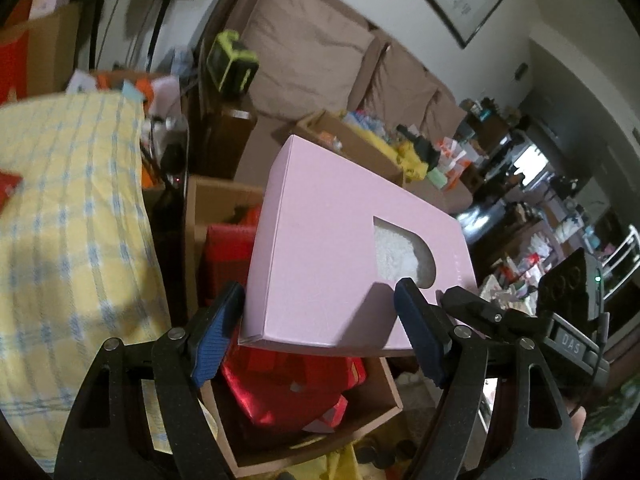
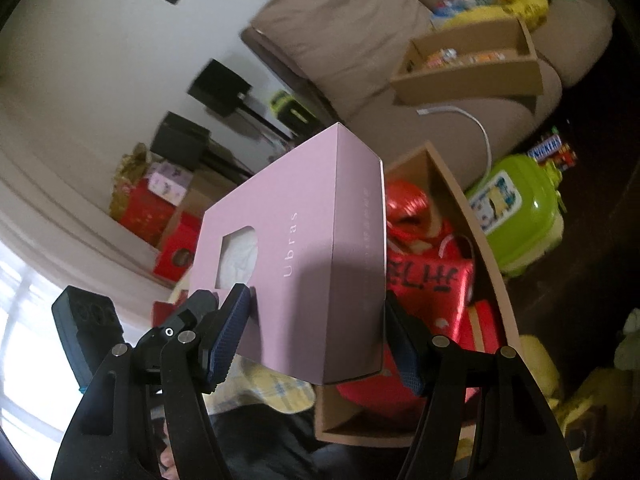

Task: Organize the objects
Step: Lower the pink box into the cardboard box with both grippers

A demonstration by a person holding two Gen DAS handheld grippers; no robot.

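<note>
Where jaws clamp, pink box [image 1: 328, 248] hides red packages [image 1: 280, 392].

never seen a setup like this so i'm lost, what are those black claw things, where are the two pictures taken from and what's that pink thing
No robot here: a person holds a two-finger black tool in each hand, and a wide-angle camera on each looks forward along its fingers. One picture comes from the left tool, the other from the right tool.

Both are clamped on the same flat pink cardboard box with a cut-out window, its blue-padded fingers pressing opposite sides. The right view shows the word "Ubras" printed on it, with something white behind the window.

The box is held in the air above an open brown cardboard carton filled with red packages. Around it: a beige sofa, a yellow-and-blue checked cloth and a lime-green plastic case.
</note>
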